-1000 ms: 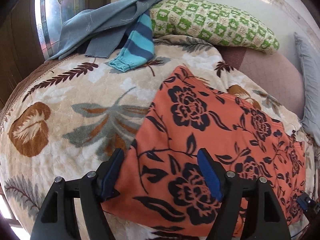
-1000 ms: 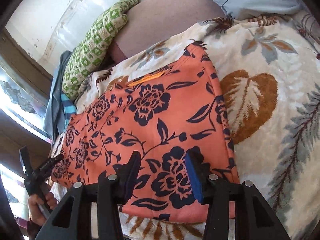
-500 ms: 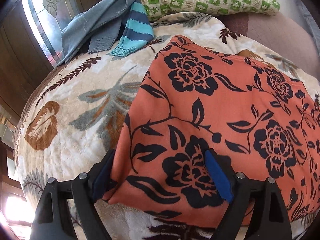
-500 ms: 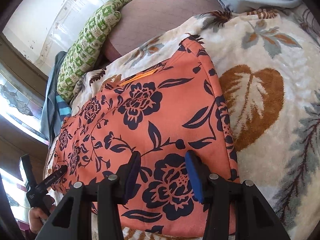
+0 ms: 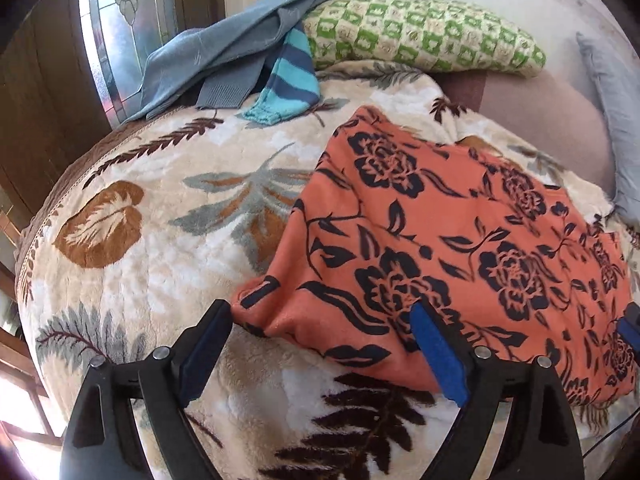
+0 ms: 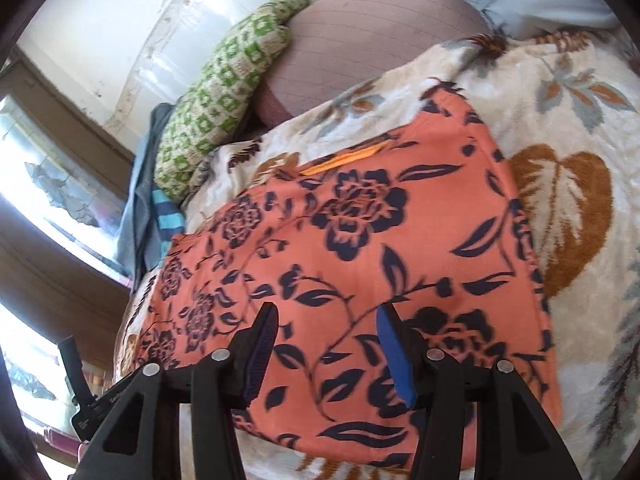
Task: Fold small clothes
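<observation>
The orange flowered cloth point(image 5: 460, 232) lies flat on the leaf-patterned blanket point(image 5: 160, 240) that covers the bed. Its long axis runs across the bed, from the left gripper's end towards the right gripper's end. One short edge faces the left gripper point(image 5: 320, 344); the far long edge faces the green checked pillow point(image 5: 420, 36). In the left view the near corner of the cloth is lifted into a small fold between the two fingers, yet neither pad presses on it; the jaws stand wide and hold nothing. The right gripper point(image 6: 326, 344) hovers over the other end of the cloth, its jaws opening, with cloth beneath them but no pinch that I can see.

On the left gripper's side there is a broad bare stretch of blanket. A grey garment point(image 5: 224, 48) and a blue striped sleeve point(image 5: 292, 76) are heaped by the window, well apart from the cloth. In the right view, bare blanket also lies beyond the cloth's other short edge.
</observation>
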The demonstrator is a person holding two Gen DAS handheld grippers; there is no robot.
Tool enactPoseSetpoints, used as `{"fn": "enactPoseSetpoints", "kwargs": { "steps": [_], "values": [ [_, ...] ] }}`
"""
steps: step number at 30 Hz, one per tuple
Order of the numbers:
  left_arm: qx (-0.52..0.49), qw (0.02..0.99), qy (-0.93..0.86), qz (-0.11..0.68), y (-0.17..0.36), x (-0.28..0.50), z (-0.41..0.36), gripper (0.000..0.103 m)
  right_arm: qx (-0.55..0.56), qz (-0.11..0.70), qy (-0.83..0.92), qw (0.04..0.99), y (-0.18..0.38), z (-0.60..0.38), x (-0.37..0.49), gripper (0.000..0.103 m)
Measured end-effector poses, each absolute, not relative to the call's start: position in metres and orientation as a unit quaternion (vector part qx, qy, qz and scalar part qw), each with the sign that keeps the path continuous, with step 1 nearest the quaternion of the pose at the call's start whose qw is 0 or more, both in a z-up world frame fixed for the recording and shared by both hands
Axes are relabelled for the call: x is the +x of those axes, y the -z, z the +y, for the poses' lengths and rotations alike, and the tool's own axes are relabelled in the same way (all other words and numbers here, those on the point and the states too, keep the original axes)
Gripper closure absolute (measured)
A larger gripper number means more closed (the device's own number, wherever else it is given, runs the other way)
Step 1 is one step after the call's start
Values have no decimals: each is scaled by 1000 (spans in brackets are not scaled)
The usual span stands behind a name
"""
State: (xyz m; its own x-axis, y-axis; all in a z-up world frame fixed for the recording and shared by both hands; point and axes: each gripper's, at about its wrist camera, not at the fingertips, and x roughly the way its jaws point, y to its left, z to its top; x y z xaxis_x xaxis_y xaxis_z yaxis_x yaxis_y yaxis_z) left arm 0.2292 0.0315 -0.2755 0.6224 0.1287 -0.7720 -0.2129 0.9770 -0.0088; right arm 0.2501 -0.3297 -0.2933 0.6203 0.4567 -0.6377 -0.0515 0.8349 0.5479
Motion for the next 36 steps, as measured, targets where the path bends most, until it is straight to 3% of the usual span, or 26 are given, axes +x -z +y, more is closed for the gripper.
{"fn": "enactPoseSetpoints", "kwargs": {
  "steps": [3, 6, 8, 16, 20, 24, 34, 36],
  "values": [
    [4, 911, -86, 403, 275, 232, 11, 12, 209, 407, -209, 864, 286, -290, 243, 48],
    [50, 881, -112, 457, 304, 246, 10, 9, 187, 438, -239, 846, 298, -259, 243, 48],
    [3, 883, -107, 457, 297, 244, 23, 8, 166, 484, -234, 827, 317, -246, 248, 49],
    [-120, 890, -148, 414, 267, 199, 75, 9, 242, 449, -216, 833, 307, -283, 251, 49],
    [-178, 871, -150, 433, 274, 181, 85, 9, 246, 427, -225, 841, 298, -286, 249, 49],
    [-265, 829, -118, 479, 299, 195, 83, 9, 212, 462, -224, 831, 308, -267, 253, 49],
    [-227, 860, -148, 432, 303, 248, 69, 9, 219, 478, -231, 819, 319, -276, 252, 49],
    [-221, 868, -150, 420, 303, 250, 69, 13, 217, 479, -231, 818, 318, -274, 253, 49]
  ]
}}
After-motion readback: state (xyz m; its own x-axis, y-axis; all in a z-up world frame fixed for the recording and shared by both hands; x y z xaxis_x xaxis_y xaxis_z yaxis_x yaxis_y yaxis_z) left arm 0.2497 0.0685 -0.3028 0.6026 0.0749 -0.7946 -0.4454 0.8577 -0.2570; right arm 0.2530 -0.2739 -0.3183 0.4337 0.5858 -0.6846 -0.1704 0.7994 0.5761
